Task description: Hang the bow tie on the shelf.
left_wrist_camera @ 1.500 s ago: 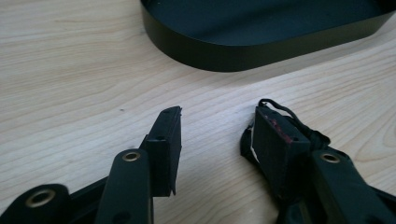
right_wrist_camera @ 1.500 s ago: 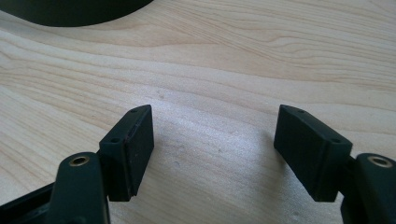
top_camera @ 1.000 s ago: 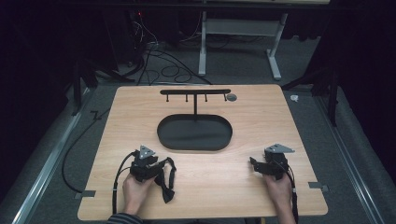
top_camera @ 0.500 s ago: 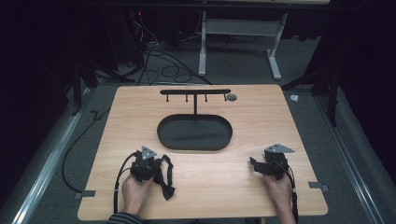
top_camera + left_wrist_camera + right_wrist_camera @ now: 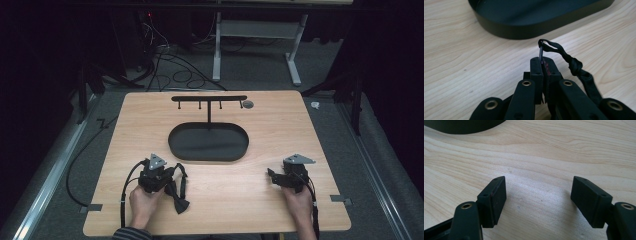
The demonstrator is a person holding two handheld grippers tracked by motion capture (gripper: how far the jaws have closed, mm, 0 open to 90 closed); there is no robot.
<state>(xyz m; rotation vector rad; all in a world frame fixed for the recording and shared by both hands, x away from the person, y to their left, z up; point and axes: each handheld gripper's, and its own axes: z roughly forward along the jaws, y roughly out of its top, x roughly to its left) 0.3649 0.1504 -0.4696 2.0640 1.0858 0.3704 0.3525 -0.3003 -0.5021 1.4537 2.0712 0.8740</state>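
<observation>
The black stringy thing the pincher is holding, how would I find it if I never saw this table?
Start at the wooden table and find the black oval tray in its middle. Just in front of the tray, toward the person, the left gripper is shut on a thin metal ring, and from that ring trails the black knotted cord. It is the one soft, floppy thing there.

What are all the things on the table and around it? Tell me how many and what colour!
table: one, light wood, centre.
stand with oval tray: one, black, middle of table, hook bar on top.
strap with metal ring: one, black, pinched in left gripper near table's front.
cables: several, black, floor behind table.
desk frame: one, white, floor behind table.
left gripper: one, black, shut on the strap's ring.
right gripper: one, black, open over bare wood.
</observation>
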